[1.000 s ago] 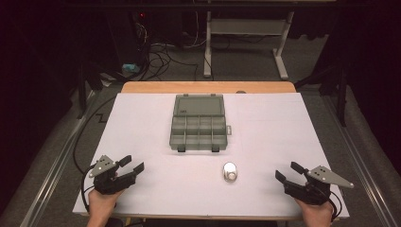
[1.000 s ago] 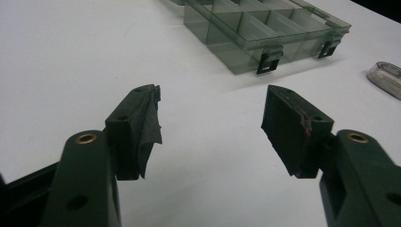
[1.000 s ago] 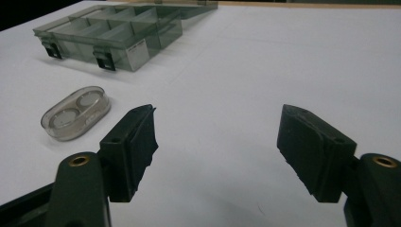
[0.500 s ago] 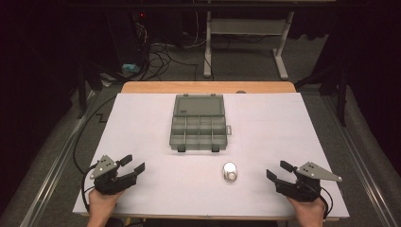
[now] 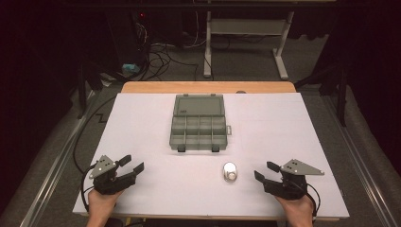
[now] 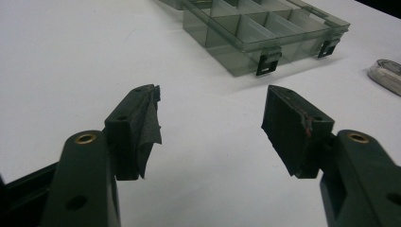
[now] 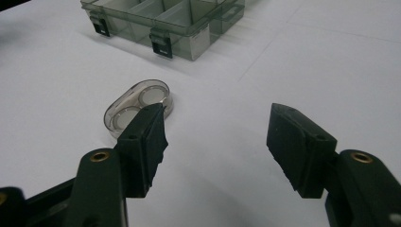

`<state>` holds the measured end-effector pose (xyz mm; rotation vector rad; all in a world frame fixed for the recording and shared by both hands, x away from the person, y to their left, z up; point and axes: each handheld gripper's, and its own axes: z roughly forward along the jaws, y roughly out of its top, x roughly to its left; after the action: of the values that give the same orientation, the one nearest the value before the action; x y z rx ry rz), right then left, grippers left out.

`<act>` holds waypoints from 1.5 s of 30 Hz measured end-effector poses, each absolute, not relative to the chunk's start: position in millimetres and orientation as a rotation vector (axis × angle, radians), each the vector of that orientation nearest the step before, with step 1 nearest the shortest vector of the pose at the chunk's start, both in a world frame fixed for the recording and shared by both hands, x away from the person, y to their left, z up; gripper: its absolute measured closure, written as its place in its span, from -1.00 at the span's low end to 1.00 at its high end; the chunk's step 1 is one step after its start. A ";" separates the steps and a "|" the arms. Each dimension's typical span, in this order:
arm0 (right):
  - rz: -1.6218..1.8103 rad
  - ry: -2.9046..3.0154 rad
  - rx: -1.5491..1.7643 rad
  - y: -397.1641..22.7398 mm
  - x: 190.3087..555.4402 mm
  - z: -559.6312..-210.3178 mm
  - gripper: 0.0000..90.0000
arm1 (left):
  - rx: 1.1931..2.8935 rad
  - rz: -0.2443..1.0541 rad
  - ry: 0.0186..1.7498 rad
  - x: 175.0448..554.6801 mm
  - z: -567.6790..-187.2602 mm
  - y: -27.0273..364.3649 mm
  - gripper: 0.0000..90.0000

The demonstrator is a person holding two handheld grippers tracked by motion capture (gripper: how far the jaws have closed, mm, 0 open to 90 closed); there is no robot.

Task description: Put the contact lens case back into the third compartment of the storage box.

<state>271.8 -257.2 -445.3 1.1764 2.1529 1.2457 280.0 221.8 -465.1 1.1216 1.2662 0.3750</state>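
On the counter (image 5: pixel 142 123) I count two loose things: one grey see-through compartment box (image 5: pixel 198 124), lying with its lid laid back toward the far edge, and one small oval clear case (image 5: pixel 230 171) with two round white discs inside it side by side. The box sits about mid-counter; its near row shows four compartments in the high view, and two dark latches (image 7: pixel 161 48) hang on its front wall. The oval case lies flat on the white sheet, apart from the box, nearer the person and a little to the right of centre. There are two grippers, one in each hand. The left gripper (image 5: pixel 132 170) rests near the front left corner, well apart from both things, its jaws standing wide with only bare white surface between them. The right gripper (image 5: pixel 264 172) is near the front right, pointed toward the oval case and close to it; its jaws have just been closing a little yet are wide apart, with nothing between them, and in the right gripper view the case (image 7: pixel 138 107) lies just beyond the tip of the left-hand jaw, not inside the gap. A white sheet covers a wooden top whose bare strip shows along the far edge. The room around is dark, with a tangle of cables (image 5: pixel 161 52) on the grey floor and a light metal table frame (image 5: pixel 246 33) standing behind.
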 end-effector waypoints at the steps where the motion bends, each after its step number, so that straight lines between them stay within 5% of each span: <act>1: 1.245 2.158 1.175 -255.6 272.2 -444.8 -0.14 | 1.123 0.375 1.267 280.1 -465.3 221.9 -0.18; 45: 1.082 2.478 1.213 -178.9 296.2 -451.7 -0.11 | 1.116 0.367 1.259 279.2 -464.0 222.4 -0.18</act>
<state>296.2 -178.9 -451.7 1.2133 2.4780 1.0818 279.2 222.4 -464.0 1.1157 1.2588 0.3673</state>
